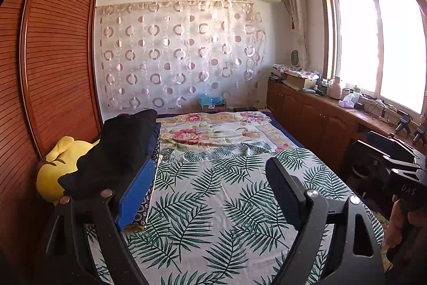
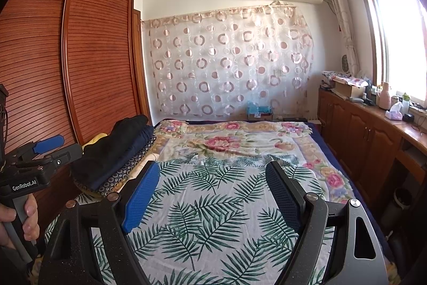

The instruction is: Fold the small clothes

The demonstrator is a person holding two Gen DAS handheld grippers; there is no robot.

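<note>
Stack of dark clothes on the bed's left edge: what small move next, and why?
Probably bring the left gripper toward the black garment atop the dark folded stack. Both grippers are open and empty, and nothing lies on the palm-leaf sheet to fold.

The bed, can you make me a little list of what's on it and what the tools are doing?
bed cover: leaf-print sheet over a flowery blanket
clothes: dark pile at the bed's left edge
toy: yellow plush beside the pile
left tool: open, holding nothing
right tool: open, holding nothing
folding: not started yet
</note>
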